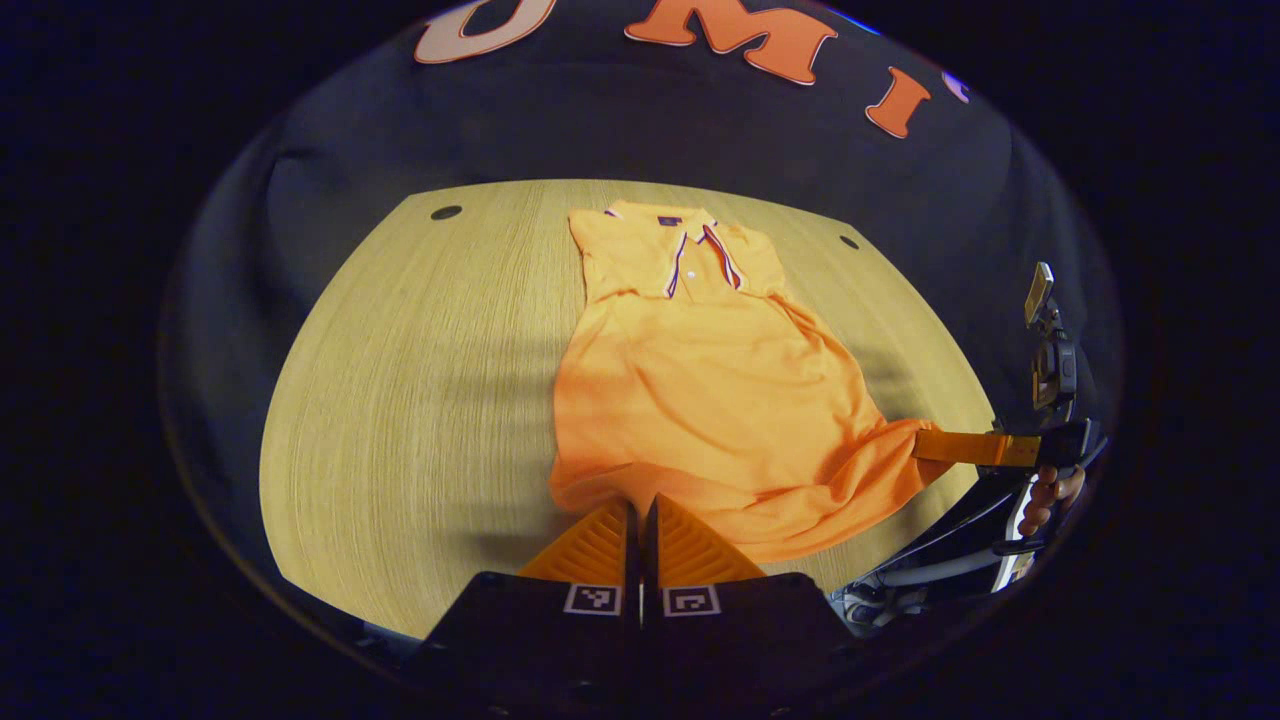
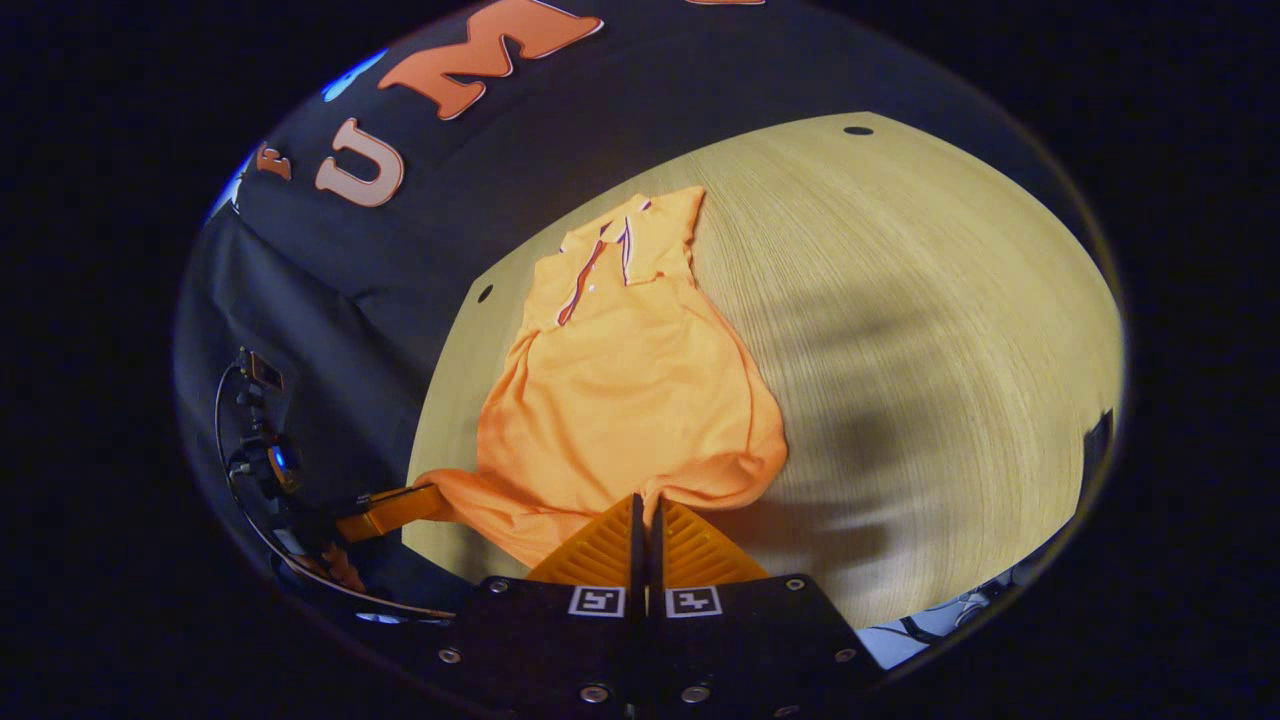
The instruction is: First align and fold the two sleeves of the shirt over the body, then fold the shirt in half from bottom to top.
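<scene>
as the sleeves lie folded, the shirt [image 1: 700, 390] hem is pinched by both closed grippers, left gripper [image 1: 641, 505] and right gripper [image 2: 646, 505]; an even lift toward the collar [image 1: 700, 250] is called for.

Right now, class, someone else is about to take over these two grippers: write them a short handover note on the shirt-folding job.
Left gripper: fingers closed on the shirt's bottom hem at one corner.
Right gripper: fingers closed on the hem at the other corner.
Shirt lies on the table, collar at the far end; the sleeves look already folded in.
Done: sleeves.
Left: carry the hem up to the collar and lay it flat.
</scene>
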The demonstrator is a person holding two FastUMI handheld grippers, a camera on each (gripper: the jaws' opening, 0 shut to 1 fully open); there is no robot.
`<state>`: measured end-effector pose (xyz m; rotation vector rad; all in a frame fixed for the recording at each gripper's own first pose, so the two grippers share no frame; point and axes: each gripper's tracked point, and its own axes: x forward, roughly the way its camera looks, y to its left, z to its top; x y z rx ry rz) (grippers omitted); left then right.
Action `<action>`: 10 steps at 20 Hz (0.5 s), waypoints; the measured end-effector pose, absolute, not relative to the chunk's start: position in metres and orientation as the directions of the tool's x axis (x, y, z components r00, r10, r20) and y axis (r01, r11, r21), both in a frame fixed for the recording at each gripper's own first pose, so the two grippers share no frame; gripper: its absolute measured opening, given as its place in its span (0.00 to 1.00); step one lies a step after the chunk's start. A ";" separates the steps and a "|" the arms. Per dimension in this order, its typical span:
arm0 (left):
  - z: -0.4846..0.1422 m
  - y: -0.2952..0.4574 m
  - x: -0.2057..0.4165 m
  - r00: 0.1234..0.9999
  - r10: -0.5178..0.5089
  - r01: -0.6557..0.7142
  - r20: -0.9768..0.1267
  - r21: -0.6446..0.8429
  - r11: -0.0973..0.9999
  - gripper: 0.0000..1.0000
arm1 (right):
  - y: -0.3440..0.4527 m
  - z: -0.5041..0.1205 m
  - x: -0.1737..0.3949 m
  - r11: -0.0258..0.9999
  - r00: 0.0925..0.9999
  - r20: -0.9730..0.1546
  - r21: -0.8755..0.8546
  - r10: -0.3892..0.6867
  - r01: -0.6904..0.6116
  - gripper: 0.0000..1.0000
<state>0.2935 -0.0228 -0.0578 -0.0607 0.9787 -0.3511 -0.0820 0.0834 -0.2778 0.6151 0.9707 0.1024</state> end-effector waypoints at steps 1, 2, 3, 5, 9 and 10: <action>-0.052 -0.026 0.304 0.516 -0.326 0.267 -0.792 -0.213 0.940 0.01 | 0.080 -0.272 -0.072 0.836 0.590 -0.736 0.519 0.332 0.177 0.01; -0.047 -0.027 0.316 0.524 -0.328 0.273 -0.786 -0.210 0.939 0.01 | 0.078 -0.265 -0.061 0.843 0.600 -0.730 0.511 0.326 0.164 0.01; -0.042 -0.028 0.328 0.534 -0.330 0.278 -0.778 -0.207 0.938 0.01 | 0.075 -0.257 -0.052 0.854 0.616 -0.725 0.496 0.309 0.156 0.01; -0.030 -0.035 0.348 0.549 -0.343 0.298 -0.762 -0.206 0.932 0.01 | 0.071 -0.245 -0.030 0.869 0.636 -0.714 0.476 0.292 0.136 0.01; -0.014 -0.047 0.400 0.582 -0.359 0.323 -0.730 -0.198 0.925 0.01 | 0.061 -0.230 0.014 0.877 0.655 -0.704 0.462 0.275 0.129 0.01; -0.011 -0.049 0.411 0.583 -0.363 0.327 -0.727 -0.199 0.924 0.01 | 0.059 -0.230 0.025 0.881 0.659 -0.703 0.455 0.266 0.130 0.01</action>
